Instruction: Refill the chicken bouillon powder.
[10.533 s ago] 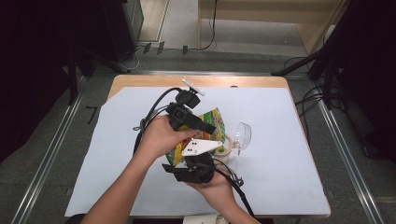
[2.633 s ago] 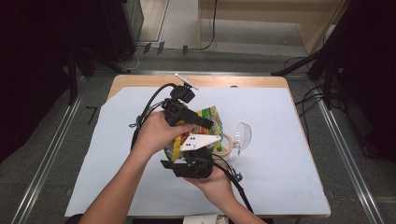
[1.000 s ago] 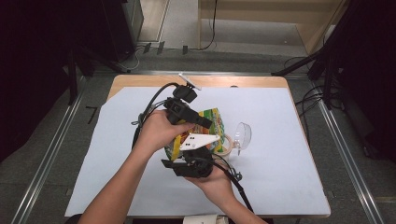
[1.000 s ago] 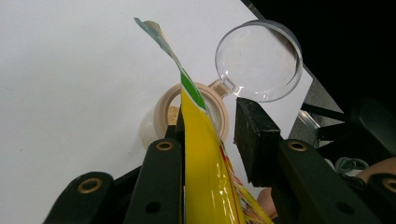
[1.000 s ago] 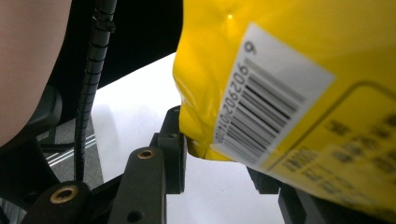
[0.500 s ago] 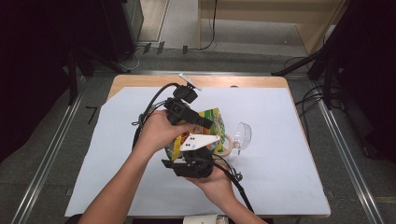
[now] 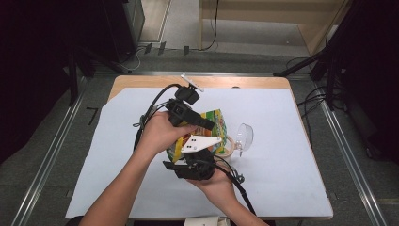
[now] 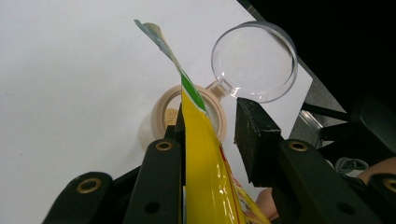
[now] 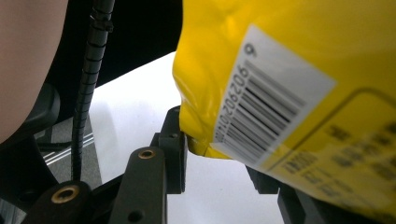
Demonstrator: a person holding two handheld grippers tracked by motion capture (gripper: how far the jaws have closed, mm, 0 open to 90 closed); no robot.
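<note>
Bag: a yellow and green glossy foil bag point(image 7: 214, 127) is held up over the middle of the table, between the two grippers, tilted with its top toward the far right.
Jar: a small round beige jar point(image 8: 189, 116) stands on the white sheet point(image 7: 282, 179) just under the bag's top edge; pale grains show inside. Its clear round lid point(image 8: 254, 60) hangs open on a hinge, on the jar's right side in the high view.
Key relation: in the left gripper view the bag's thin top edge runs straight away from the jaws and ends above the jar's mouth, so a pour seems to depend on tipping the bag along that line.
Left gripper point(image 8: 210, 135): jaws apart; the bag lies against one jaw, and the other stands clear of it.
Right gripper point(image 9: 219, 163): at the bag's lower corner near the barcode label point(image 9: 266, 93); the jaws sit either side of the corner, but I cannot tell whether they pinch it.
Nearer hand: the left gripper is nearer the jar.
Table: wooden point(image 7: 141, 82), covered by the smooth sheet.
</note>
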